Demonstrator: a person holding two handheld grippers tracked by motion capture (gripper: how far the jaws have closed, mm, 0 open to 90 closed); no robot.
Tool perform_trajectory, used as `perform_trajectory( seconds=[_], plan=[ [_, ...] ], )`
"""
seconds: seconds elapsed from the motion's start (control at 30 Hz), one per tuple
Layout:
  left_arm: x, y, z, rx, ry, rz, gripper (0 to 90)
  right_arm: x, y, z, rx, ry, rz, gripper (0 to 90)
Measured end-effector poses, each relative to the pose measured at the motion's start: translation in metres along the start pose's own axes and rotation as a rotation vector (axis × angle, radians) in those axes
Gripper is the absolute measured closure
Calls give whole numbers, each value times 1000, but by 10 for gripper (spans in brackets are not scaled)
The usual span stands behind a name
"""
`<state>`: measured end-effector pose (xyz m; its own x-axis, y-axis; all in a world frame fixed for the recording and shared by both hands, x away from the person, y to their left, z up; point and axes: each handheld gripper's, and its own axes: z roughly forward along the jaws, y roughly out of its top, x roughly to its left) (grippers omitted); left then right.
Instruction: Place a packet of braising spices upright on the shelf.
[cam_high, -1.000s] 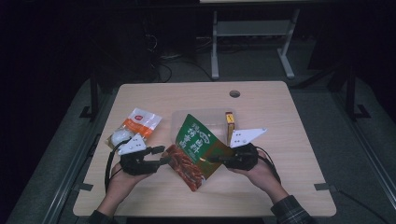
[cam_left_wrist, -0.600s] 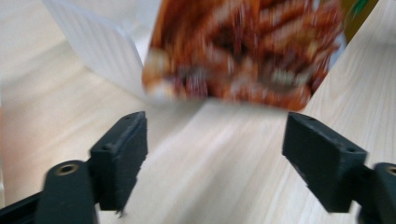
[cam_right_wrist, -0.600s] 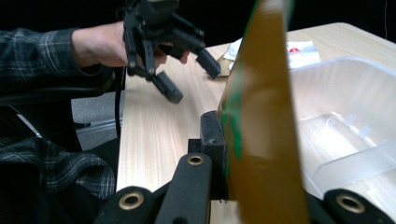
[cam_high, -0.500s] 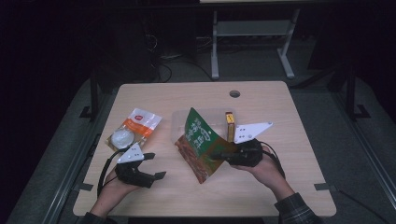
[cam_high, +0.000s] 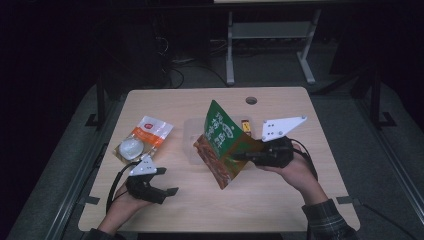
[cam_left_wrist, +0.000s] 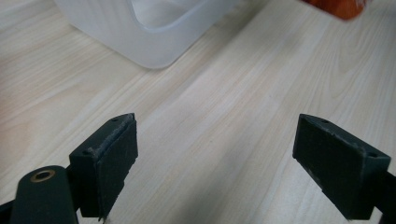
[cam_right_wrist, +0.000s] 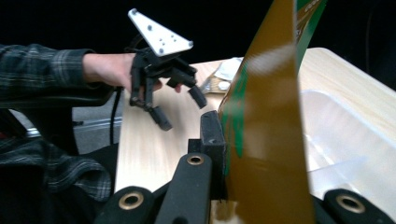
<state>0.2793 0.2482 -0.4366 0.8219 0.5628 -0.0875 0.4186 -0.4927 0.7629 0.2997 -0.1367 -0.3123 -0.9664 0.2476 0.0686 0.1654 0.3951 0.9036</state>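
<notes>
Green-and-orange snack bag (cam_high: 221, 146), clamped upright in right hand-held gripper (cam_high: 246, 155) over desk (cam_high: 280, 200); left hand-held gripper (cam_high: 167, 181) just opened, jaws wide, empty.

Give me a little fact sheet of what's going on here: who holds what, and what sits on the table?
Right gripper: fingers shut on the green and orange snack bag, held tilted above the table.
Left gripper: fingers just opened, nothing between them.
Clear plastic container: on the table, behind the bag.
White and orange packet: at the table's left.
Small yellow item: behind the bag.
</notes>
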Motion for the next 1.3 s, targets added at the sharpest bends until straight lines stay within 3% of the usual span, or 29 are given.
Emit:
perform_trajectory(
  seconds=[0.5,0.8,1.3],
  plan=[
    [2,-2,5,17,16,17,135,-41,34,9,52,-116,-6,898],
    [5,-4,4,22,38,20,136,-60,45,26,85,-142,-1,898],
    [6,-5,6,45,54,16,144,-78,43,48,111,-165,14,898]
  ],
)
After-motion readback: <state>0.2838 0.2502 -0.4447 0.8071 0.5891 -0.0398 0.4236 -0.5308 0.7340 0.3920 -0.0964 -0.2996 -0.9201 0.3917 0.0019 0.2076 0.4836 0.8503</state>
